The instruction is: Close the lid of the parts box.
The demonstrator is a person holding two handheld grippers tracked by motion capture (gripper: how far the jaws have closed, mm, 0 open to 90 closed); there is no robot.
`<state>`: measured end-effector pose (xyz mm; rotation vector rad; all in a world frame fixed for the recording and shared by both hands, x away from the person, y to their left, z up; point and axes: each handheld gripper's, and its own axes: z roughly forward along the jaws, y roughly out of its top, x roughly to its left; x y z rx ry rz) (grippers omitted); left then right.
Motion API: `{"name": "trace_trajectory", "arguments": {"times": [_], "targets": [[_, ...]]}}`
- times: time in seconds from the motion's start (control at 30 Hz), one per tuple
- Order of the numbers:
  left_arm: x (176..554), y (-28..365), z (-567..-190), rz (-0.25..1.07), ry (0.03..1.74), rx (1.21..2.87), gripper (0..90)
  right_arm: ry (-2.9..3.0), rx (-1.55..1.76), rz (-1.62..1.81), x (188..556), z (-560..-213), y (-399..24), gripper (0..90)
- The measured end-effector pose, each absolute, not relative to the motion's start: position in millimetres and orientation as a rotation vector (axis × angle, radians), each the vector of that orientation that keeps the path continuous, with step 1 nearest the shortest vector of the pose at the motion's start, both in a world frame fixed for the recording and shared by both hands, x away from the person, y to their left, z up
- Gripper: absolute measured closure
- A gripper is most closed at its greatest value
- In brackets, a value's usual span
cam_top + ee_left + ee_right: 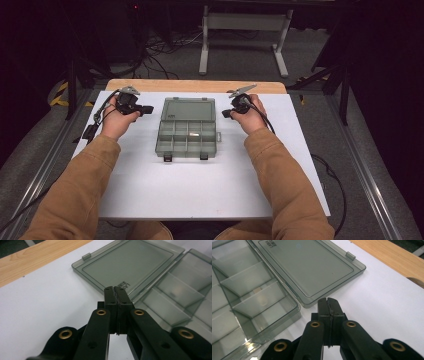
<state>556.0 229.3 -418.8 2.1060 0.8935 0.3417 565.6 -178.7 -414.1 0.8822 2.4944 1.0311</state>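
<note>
High view: the left gripper (pixel 146 109) and the right gripper (pixel 226 113), each clenched with nothing between its jaws, flank an open compartment box (pixel 187 141) on the white table (pixel 200 195). The left gripper view shows the pads pressed together just beside the lid (pixel 130 262); the right gripper view shows the same near the lid's corner. The lid lies flat toward the table's far edge, beside a bare wooden strip (pixel 195 85). The box sits midway between the left and right edges.
</note>
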Motion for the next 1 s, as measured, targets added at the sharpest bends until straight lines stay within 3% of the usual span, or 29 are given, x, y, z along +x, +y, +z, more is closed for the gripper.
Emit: {"name": "trace_trajectory", "arguments": {"times": [1.0], "targets": [[584,224,-455,0.336,0.951,2.127,89.7,2.505,0.895,0.978,579,-440,-165,90.0]]}}
